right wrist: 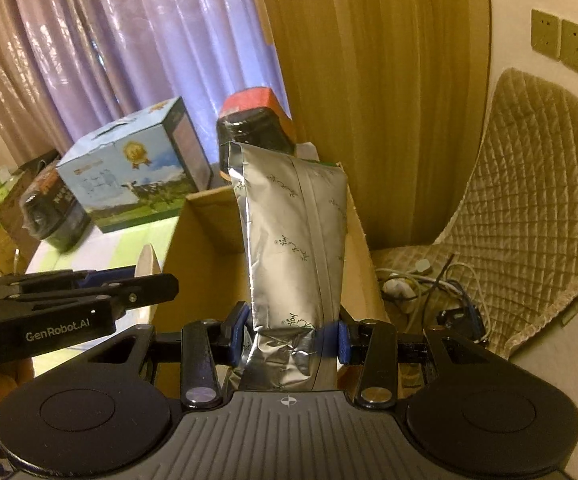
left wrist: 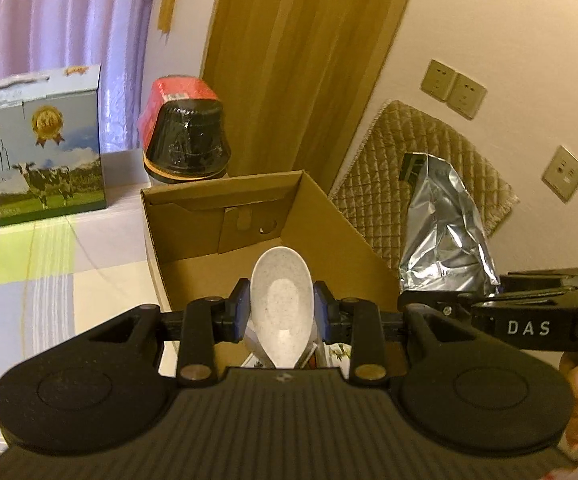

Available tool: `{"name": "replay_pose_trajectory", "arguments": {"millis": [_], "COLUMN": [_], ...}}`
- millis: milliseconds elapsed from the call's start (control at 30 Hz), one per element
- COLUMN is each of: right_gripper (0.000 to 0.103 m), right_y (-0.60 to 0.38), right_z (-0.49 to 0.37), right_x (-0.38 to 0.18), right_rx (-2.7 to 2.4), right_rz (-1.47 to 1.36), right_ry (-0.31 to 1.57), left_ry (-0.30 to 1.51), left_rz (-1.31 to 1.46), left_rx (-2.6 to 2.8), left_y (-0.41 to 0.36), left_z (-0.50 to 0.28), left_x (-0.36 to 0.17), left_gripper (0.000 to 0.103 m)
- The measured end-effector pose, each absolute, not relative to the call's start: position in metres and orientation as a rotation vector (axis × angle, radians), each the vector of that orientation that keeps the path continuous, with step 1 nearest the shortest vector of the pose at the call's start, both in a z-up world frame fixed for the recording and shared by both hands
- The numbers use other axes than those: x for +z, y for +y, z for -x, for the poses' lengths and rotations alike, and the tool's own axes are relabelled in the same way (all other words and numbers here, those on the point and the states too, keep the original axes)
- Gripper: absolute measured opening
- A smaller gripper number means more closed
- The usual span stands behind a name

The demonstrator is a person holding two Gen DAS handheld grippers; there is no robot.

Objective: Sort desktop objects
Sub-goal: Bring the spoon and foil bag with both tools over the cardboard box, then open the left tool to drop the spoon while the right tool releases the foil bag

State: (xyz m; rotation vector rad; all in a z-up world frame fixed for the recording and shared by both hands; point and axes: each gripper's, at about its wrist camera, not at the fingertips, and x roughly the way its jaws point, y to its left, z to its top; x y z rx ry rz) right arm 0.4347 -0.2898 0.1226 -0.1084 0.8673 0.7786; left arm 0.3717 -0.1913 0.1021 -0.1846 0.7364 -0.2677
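My left gripper [left wrist: 280, 312] is shut on a white speckled spoon [left wrist: 281, 300], held over the open cardboard box [left wrist: 209, 216]. Some printed packets lie in the box just below the spoon. My right gripper [right wrist: 289, 332] is shut on a crinkled silver foil pouch [right wrist: 293, 248], which stands upright above the same cardboard box [right wrist: 205, 232]. The foil pouch [left wrist: 445, 232] shows to the right of the box in the left wrist view, with the right gripper's body [left wrist: 529, 320] beside it. The left gripper's body [right wrist: 69, 304] and the spoon's edge [right wrist: 148, 264] appear at the left of the right wrist view.
A blue milk carton box [left wrist: 37, 148] and a black jar with a red lid [left wrist: 185, 136] stand behind the cardboard box on a checked tablecloth [left wrist: 49, 264]. A quilted chair [right wrist: 529, 208] with tangled cables [right wrist: 421, 284] is at right. Curtains hang behind.
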Motion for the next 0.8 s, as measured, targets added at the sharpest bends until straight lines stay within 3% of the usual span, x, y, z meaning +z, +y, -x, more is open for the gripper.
{"name": "replay_pose_trajectory", "arguments": {"millis": [333,800], "right_gripper": [0.040,0.040], "right_y": [-0.273,-0.249], "right_z": [-0.459,-0.458], "right_x": [0.100,0.088], "right_rx": [0.769,0.782], "right_rz": [0.112,0.125], "right_ry": [0.896,0.910], "left_ry": [0.754,0.696], "left_rz": [0.271,0.197], "left_rx": [-0.186,-0.198], "left_y": [-0.173,-0.153], "left_z": [-0.412,-0.389], "left_x": [0.070,0.082], "left_gripper": [0.028,0.038]}}
